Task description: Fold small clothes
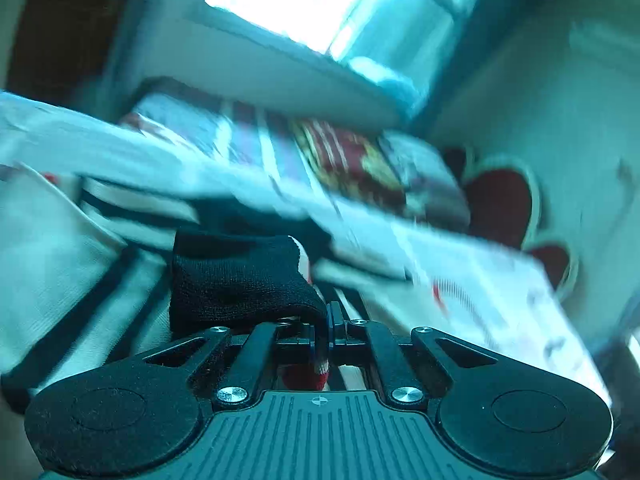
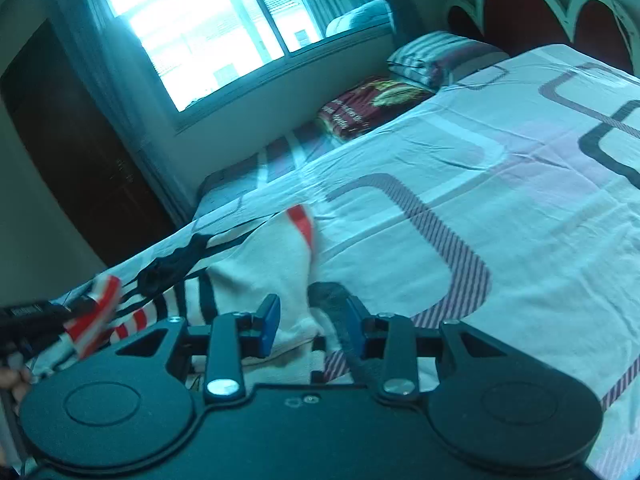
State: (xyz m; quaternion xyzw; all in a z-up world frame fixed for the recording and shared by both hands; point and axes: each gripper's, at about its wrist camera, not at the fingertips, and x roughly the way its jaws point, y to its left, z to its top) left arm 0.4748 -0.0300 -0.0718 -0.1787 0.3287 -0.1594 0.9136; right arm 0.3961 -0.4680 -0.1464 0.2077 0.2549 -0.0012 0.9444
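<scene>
One striped garment (image 1: 236, 276) between left gripper (image 1: 322, 334) jaws, one bed (image 2: 460, 168).

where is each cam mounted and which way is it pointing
Left wrist: sits on the left tool, looks blurrily along it over the bed at the bright window; tool shut on a black, red and white striped sock.
Right wrist: sits on the right tool, looks across the white patterned bedsheet toward the window; its blue fingers are apart around a white garment; the left tool and a hand show at the left edge.
Shared: window, dark red patterned pillow, bed.
</scene>
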